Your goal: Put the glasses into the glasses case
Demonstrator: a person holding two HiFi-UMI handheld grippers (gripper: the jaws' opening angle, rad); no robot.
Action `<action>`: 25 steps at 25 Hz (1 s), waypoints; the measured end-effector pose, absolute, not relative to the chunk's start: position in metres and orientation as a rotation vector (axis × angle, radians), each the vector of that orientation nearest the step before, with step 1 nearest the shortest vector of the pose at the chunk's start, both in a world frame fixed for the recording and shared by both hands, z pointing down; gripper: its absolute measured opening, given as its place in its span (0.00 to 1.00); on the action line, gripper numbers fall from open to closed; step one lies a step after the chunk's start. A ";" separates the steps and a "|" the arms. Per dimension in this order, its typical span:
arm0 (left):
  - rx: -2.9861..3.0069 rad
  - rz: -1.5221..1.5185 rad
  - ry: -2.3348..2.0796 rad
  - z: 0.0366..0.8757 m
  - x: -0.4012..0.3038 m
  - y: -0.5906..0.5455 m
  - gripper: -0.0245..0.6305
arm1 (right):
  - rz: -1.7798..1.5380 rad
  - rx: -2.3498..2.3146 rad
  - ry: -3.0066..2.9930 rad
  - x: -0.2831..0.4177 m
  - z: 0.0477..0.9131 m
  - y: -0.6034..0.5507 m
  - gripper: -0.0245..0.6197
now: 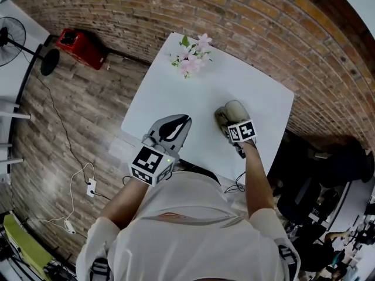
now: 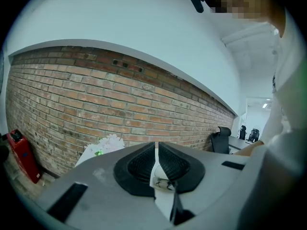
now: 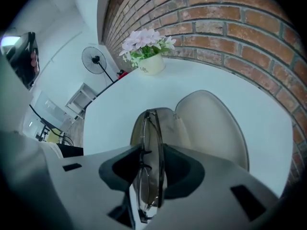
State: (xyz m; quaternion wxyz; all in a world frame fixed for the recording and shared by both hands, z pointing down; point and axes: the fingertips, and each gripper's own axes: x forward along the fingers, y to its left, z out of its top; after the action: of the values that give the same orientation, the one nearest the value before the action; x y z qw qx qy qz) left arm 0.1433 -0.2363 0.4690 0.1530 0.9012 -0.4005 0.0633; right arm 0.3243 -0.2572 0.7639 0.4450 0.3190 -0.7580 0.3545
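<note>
My right gripper (image 3: 152, 153) was clamped on the folded glasses (image 3: 147, 176). They looked light, thin-framed and likely fragile, so a gentle hold across the folded front and arms seemed right. Their long axis ran along my jaws, pointing far and down over the open glasses case (image 3: 211, 128) on the table (image 3: 110, 119). My left gripper (image 2: 157, 164) hung on the near left, jaws together, empty.

You are working in what is looking like an office: a white desk (image 1: 252, 92) is standing against a brick wall (image 2: 96, 104), black office chairs (image 2: 221, 139) are waiting beyond, and a standing fan (image 3: 96, 60) is sitting nearby.
</note>
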 end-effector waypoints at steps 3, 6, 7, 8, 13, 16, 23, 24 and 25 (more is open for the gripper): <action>2.596 0.186 -1.135 0.469 0.147 -0.238 0.09 | 0.889 0.836 -1.923 0.324 0.758 -0.262 0.39; 2.604 0.190 -1.119 0.469 0.149 -0.241 0.09 | 0.869 0.882 -1.964 0.325 0.745 -0.266 0.47; 2.608 0.192 -1.112 0.469 0.149 -0.242 0.09 | 0.848 0.902 -1.970 0.326 0.740 -0.268 0.49; 2.613 0.192 -1.104 0.468 0.150 -0.242 0.09 | 0.827 0.926 -1.976 0.328 0.734 -0.270 0.50; 2.648 0.181 -1.066 0.462 0.157 -0.246 0.09 | 0.743 1.092 -2.065 0.337 0.682 -0.284 0.51; 2.670 0.166 -1.047 0.457 0.160 -0.249 0.09 | 0.673 1.202 -2.160 0.340 0.634 -0.289 0.46; 2.735 0.118 -1.011 0.438 0.169 -0.260 0.09 | 0.465 1.433 -2.317 0.346 0.524 -0.281 0.32; 2.745 0.110 -1.005 0.435 0.170 -0.262 0.09 | 0.441 1.477 -2.332 0.348 0.509 -0.279 0.32; 2.755 0.102 -0.999 0.431 0.171 -0.264 0.09 | 0.418 1.521 -2.348 0.350 0.495 -0.276 0.32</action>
State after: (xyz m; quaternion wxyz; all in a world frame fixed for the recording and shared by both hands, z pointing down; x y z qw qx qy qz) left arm 0.1712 -0.2643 0.4314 0.1042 0.9344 -0.3389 0.0345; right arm 0.3500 -0.2763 0.4948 0.1558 0.5311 -0.8200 0.1458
